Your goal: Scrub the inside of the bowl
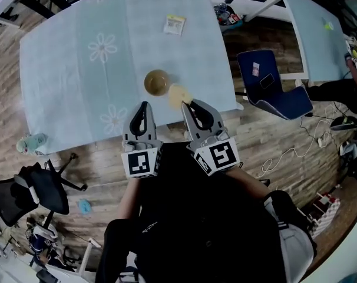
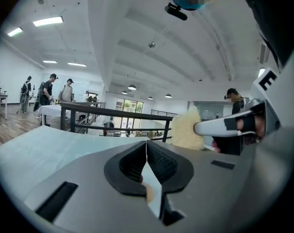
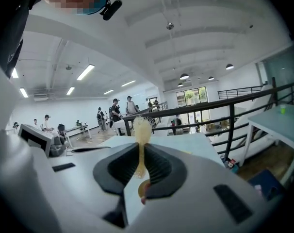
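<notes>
A small brown bowl (image 1: 156,82) stands upright on the pale blue tablecloth (image 1: 72,87), near the front edge. My right gripper (image 1: 190,104) is shut on a yellow fluffy scrubber (image 1: 177,95), held just right of the bowl and outside it. In the right gripper view the scrubber (image 3: 141,130) is pinched thin between the pads and sticks out past the gripper (image 3: 139,147). My left gripper (image 1: 144,105) hovers just in front of the bowl, shut with nothing in it. In the left gripper view the jaws of the left gripper (image 2: 146,144) meet, with the scrubber (image 2: 188,128) to the right.
A small yellow-and-white packet (image 1: 174,24) lies at the far side of the table. A blue chair (image 1: 273,84) stands to the right, a black office chair (image 1: 31,193) at the lower left. A second table (image 1: 314,28) is at the far right. A black railing (image 3: 224,108) runs behind.
</notes>
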`<act>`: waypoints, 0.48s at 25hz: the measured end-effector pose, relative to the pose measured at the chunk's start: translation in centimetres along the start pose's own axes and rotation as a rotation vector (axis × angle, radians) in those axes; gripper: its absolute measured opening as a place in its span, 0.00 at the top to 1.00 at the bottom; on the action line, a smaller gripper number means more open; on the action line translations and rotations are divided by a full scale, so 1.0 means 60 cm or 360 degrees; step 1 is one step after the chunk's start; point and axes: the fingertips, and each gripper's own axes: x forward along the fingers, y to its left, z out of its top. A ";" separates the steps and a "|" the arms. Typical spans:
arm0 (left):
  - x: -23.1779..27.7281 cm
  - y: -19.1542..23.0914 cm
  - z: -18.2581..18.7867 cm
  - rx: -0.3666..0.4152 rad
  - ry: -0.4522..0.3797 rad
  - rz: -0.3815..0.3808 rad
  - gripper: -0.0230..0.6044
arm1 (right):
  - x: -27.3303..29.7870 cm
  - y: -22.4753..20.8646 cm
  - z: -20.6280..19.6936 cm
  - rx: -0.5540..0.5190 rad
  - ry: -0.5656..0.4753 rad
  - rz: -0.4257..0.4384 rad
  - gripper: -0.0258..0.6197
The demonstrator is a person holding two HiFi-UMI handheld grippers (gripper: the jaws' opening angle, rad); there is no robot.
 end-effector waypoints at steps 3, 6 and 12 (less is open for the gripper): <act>0.033 0.025 -0.027 0.0002 0.0077 -0.0093 0.94 | 0.011 -0.002 -0.005 0.0026 0.0015 -0.0100 0.90; 0.068 0.042 -0.063 -0.0035 0.0193 -0.0151 0.94 | 0.018 -0.006 -0.013 0.0048 0.0036 -0.0196 0.90; 0.124 0.067 -0.137 -0.0073 0.0394 -0.0239 0.94 | 0.028 -0.015 -0.020 0.0087 0.0056 -0.0367 0.90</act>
